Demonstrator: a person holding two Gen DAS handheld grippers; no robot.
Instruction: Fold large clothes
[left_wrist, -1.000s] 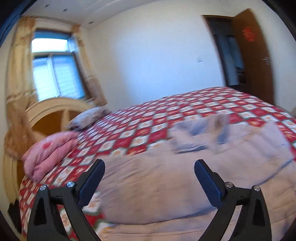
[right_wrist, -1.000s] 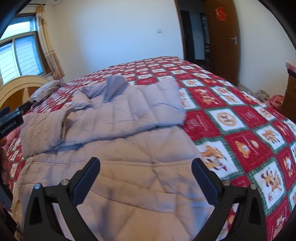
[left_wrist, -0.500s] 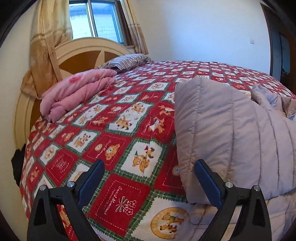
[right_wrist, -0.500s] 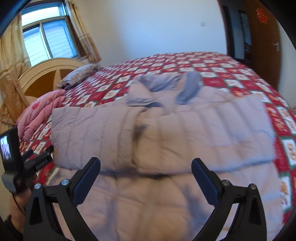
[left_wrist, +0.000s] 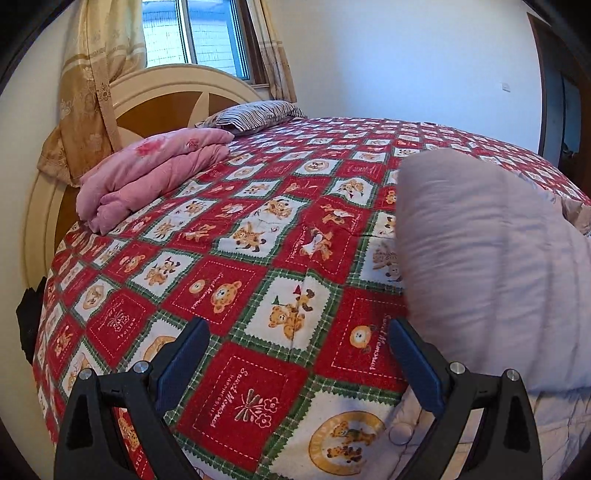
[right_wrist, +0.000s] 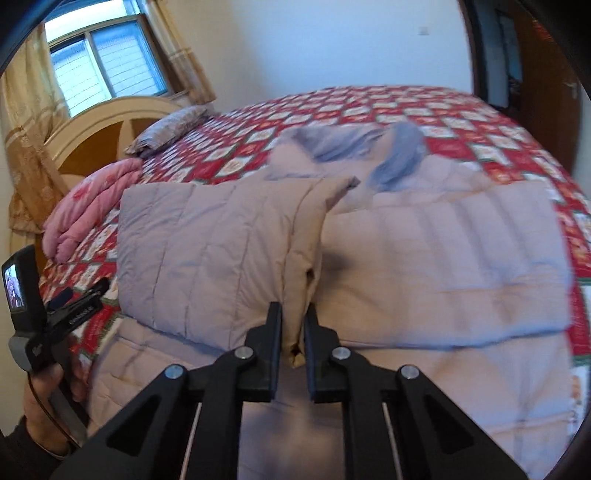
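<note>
A pale quilted coat (right_wrist: 424, 258) is spread on the bed with the red patchwork bedspread (left_wrist: 258, 236). A raised fold of its fabric is pinched between the nearly closed jaws of the right gripper (right_wrist: 293, 328). The left gripper (left_wrist: 295, 365) is held wide open over bare bedspread, just beside the coat's sleeve (left_wrist: 480, 266), with nothing gripped. Near the headboard (left_wrist: 155, 103), a folded pink blanket (left_wrist: 147, 173) and a striped pillow (left_wrist: 255, 114) are seen, well apart from the coat.
</note>
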